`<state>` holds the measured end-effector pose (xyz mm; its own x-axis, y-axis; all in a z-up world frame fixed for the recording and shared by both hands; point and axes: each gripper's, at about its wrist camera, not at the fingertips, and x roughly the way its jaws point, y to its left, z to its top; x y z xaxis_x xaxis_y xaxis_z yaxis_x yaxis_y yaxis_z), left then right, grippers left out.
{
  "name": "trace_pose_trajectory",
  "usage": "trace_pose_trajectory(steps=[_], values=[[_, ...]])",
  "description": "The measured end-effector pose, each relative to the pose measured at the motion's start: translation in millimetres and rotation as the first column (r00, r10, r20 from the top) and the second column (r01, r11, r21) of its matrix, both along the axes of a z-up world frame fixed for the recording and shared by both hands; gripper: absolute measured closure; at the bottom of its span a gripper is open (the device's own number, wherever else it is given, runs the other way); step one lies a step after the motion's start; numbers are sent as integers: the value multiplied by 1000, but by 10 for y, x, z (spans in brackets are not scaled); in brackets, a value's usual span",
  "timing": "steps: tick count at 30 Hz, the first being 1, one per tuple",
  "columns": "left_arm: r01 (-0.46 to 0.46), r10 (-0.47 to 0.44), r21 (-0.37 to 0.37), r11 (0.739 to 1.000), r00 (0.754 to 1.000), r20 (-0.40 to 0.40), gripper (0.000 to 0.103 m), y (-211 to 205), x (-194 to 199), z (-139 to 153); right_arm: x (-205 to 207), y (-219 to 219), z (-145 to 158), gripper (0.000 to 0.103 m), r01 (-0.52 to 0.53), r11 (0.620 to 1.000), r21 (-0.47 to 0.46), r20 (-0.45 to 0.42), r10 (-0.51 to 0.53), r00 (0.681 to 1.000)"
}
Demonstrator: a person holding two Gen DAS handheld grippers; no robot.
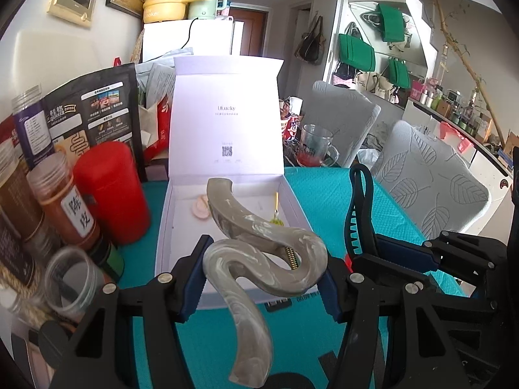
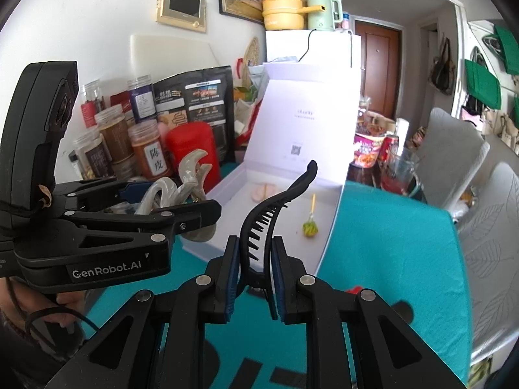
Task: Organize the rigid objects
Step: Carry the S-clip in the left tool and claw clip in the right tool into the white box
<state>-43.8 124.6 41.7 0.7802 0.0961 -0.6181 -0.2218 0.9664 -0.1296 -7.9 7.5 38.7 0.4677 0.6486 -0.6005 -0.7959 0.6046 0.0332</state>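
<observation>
Marbled grey hair claw [image 1: 259,259], black hair clip [image 2: 275,207]

Left wrist view: rides the left gripper [image 1: 262,278], looking forward and down along its fingers, close over the open white box [image 1: 227,175] on the teal worktop [image 1: 311,194]. Right wrist view: same tilt from the right gripper [image 2: 254,275], set to the right, catching the left gripper [image 2: 181,207] side-on. Both share the box [image 2: 292,194], jars [image 2: 149,152], fridge [image 2: 311,52], chairs [image 2: 454,162].
</observation>
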Motion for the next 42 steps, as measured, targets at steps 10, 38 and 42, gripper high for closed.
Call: trace_pose_trajectory(steps=[10,38,42], values=[[-9,9,15,1000,1000,22,44,225,293,79,326,197,91,84,6,1000,16,0,-6,1000],[-37,36,-24,999,998,-56,44,909,1276,-228,1460,845,-138,84,14,1000,2,-59,-14,998],[-52,50,-14,999,994,-96,44,965,1378,-350,1611,899,-245,84,15,1000,-5,-90,-15,996]])
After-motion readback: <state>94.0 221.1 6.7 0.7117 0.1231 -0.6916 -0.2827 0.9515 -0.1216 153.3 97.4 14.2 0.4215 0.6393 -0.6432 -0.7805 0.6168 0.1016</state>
